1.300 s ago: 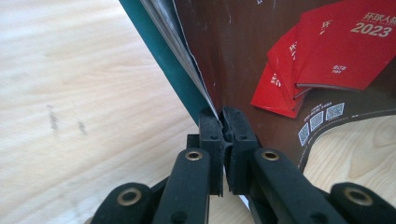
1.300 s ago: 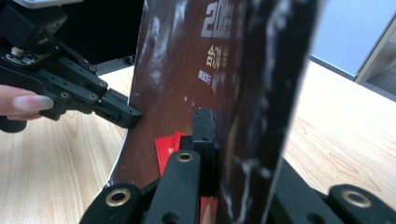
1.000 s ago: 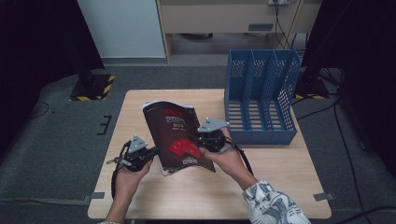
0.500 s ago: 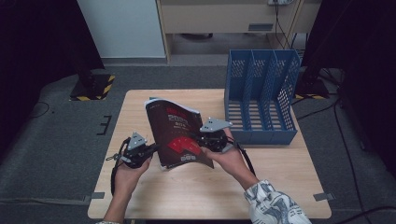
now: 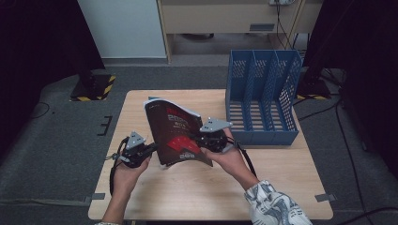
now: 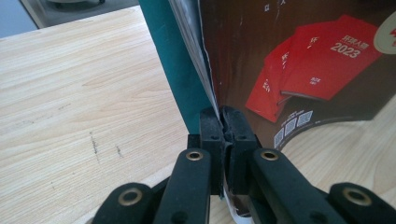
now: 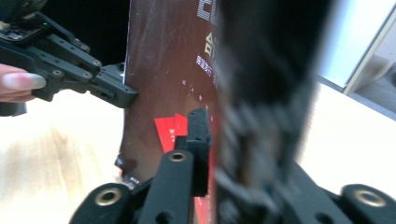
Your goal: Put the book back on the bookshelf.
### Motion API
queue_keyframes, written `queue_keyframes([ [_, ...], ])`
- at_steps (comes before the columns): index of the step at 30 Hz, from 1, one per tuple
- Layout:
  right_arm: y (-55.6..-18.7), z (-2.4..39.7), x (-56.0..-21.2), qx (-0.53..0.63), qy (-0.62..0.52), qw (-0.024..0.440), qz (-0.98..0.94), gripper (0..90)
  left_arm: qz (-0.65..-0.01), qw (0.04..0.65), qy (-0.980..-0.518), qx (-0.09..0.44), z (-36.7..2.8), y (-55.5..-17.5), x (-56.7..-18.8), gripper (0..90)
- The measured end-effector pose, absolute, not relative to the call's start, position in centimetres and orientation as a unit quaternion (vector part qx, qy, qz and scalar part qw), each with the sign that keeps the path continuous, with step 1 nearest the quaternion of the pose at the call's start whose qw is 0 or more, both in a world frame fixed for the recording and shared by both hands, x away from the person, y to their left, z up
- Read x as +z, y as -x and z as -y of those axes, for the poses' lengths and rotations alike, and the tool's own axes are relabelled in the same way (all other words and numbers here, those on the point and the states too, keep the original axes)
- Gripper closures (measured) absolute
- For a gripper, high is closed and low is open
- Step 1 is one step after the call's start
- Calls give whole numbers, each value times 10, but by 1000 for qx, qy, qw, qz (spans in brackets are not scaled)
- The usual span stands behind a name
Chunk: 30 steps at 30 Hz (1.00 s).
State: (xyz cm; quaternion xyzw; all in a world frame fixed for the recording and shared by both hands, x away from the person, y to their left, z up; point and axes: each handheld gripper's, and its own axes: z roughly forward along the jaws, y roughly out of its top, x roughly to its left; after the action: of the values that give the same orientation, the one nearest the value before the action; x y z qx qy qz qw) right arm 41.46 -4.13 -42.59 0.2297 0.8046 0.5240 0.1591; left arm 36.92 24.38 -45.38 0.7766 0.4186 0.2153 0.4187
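Magazine (image 5: 176,133) with a dark brown cover and red book pictures, held upright at the centre of the high view, above a wooden table (image 5: 281,168), left of a blue file rack (image 5: 263,101). The left gripper (image 5: 151,147), lower left of centre, is pinched tight on the magazine's lower edge. The right gripper (image 5: 202,140), just right of the cover, has just been opening its jaws; the cover sits between them, and they seem, through blur, loosened rather than pressing. The left claw probably now carries the magazine alone, ahead of a regrip.
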Motion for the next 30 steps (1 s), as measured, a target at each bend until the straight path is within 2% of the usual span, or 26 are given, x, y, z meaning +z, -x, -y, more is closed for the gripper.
queue_keyframes([
  [8, -407, 55, -417, 535, -227, 155, -799, 732, -410, 420, -779, 221, -239, -365, -450, 877],
  [13, -407, 62, -405, 548, -228, 159, -789, 643, -405, 420, -780, 226, -236, -364, -449, 878],
  [17, -408, 65, -396, 559, -222, 162, -783, 621, -403, 424, -780, 225, -237, -364, -449, 878],
  [30, -416, 63, -373, 554, -192, 148, -796, 629, -401, 428, -779, 223, -238, -364, -450, 878],
])
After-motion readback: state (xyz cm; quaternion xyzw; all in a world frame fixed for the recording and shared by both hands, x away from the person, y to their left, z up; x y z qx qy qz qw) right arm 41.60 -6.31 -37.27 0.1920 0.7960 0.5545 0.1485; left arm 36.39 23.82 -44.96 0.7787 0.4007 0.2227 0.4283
